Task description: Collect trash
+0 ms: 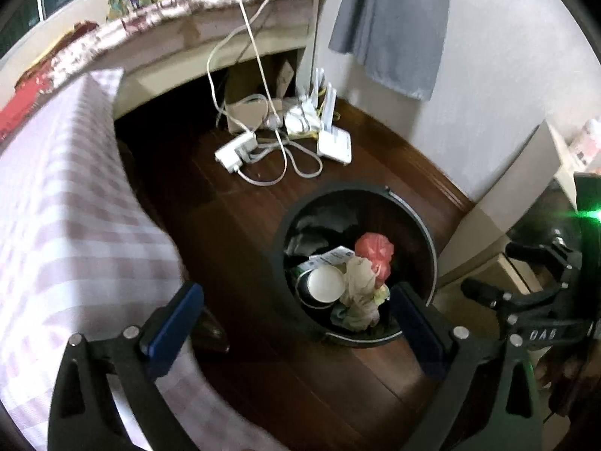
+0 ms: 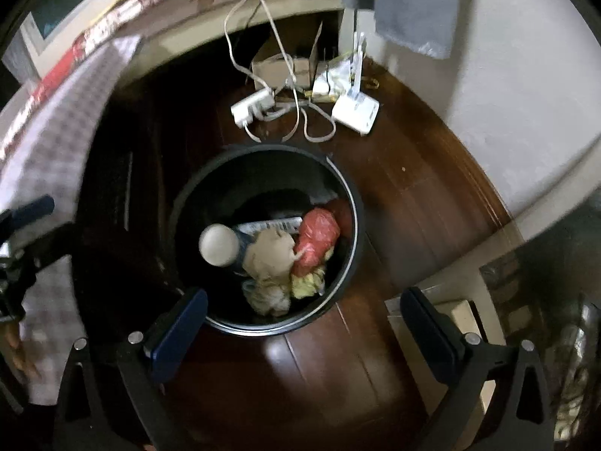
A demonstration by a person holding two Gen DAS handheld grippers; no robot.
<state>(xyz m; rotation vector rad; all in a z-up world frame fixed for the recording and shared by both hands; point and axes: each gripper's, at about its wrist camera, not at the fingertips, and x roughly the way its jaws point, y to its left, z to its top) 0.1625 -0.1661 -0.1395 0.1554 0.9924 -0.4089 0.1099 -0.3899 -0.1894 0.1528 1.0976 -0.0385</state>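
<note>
A round black trash bin (image 1: 349,188) (image 2: 263,148) stands on the dark wood floor. Inside it lie a red plastic bag (image 1: 373,248) (image 2: 319,236), a white paper cup (image 1: 325,282) (image 2: 218,244), crumpled beige paper (image 1: 358,289) (image 2: 270,255) and a yellow wrapper (image 2: 308,283). My left gripper (image 1: 296,297) hovers open above the bin's near left side, with nothing between its blue pads. Over the bin's near rim my right gripper (image 2: 304,300) is also open and holds nothing. Each wrist view catches the other gripper's black frame at its edge.
A bed with a checked sheet (image 1: 56,206) (image 2: 56,131) runs along the left. Beyond the bin lie a white power strip (image 1: 236,150) (image 2: 251,107), a router (image 1: 334,143) (image 2: 355,109), loose cables and a cardboard box (image 2: 278,64). A grey cloth (image 1: 394,26) hangs on the wall.
</note>
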